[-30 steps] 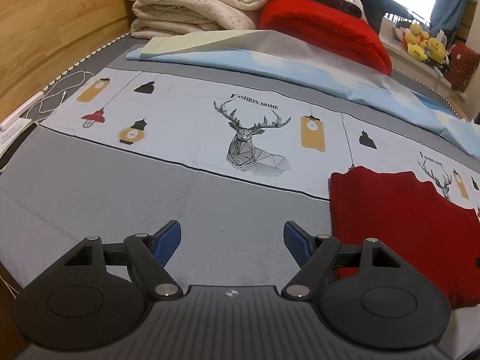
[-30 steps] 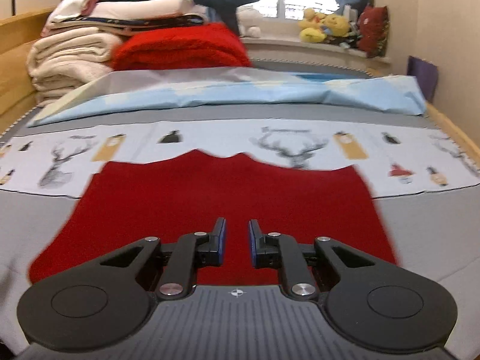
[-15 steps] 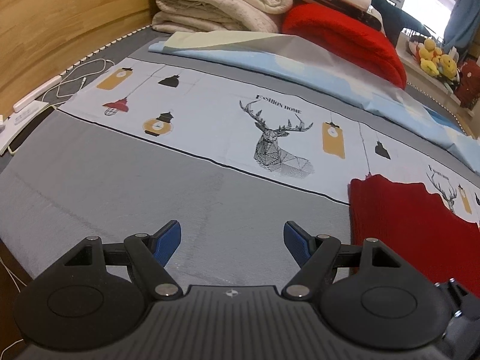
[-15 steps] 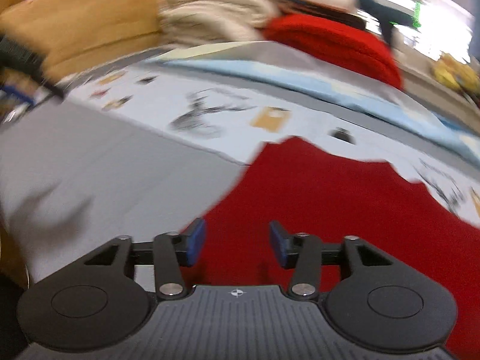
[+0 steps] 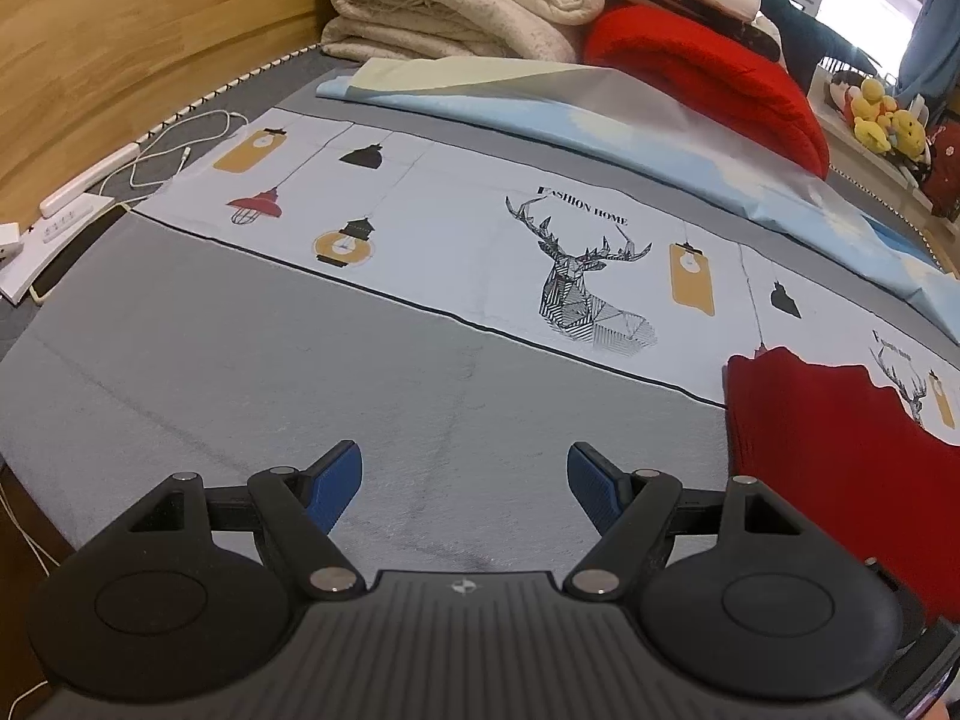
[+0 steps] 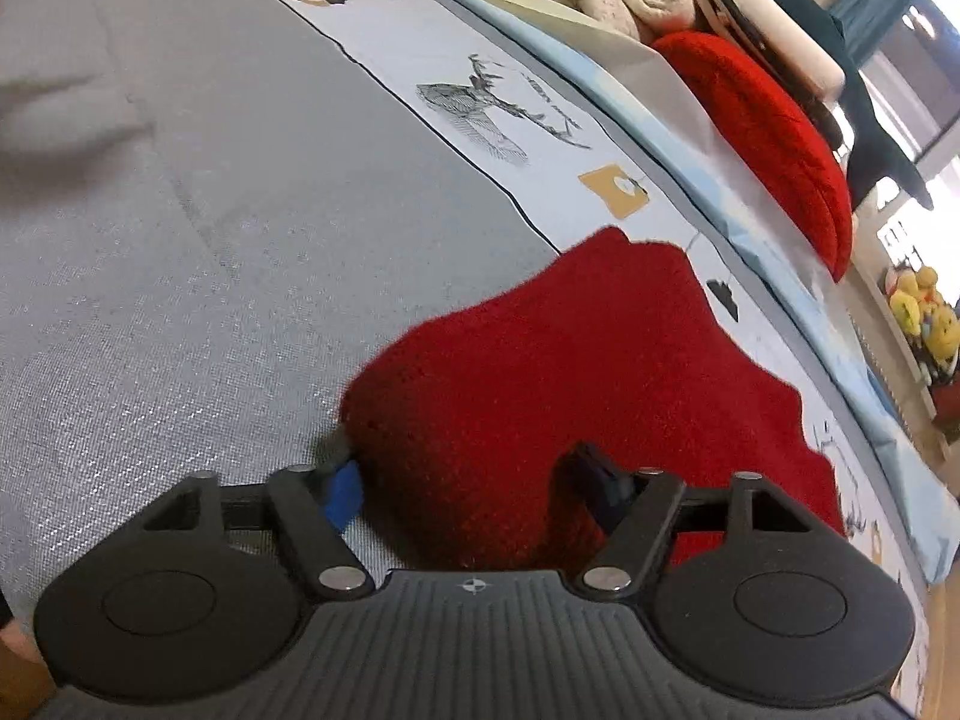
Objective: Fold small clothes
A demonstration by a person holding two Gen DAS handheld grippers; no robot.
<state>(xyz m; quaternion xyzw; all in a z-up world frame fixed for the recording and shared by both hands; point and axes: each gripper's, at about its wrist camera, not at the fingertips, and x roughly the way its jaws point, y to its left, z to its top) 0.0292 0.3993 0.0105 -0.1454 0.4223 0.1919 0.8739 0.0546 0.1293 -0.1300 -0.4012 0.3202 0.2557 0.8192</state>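
A small red knitted garment (image 6: 576,360) lies flat on the grey bedspread (image 6: 180,228); it also shows at the right edge of the left wrist view (image 5: 840,438). My right gripper (image 6: 471,489) is open, its jaws wide apart and straddling the garment's near left corner, which bulges up between the blue pads (image 6: 345,495). My left gripper (image 5: 465,483) is open and empty over bare grey bedspread (image 5: 240,372), to the left of the garment.
A pale printed band with deer and lamps (image 5: 570,264) crosses the bed. Behind it lie a light blue sheet (image 5: 600,114), folded cream blankets (image 5: 456,0) and a red blanket (image 5: 708,72). A power strip and white cable (image 5: 150,162) lie by the wooden headboard (image 5: 120,42).
My right gripper has opened wide and swung left and down onto the garment's near left corner. My left gripper has drifted left, so the garment sits farther right in its view.
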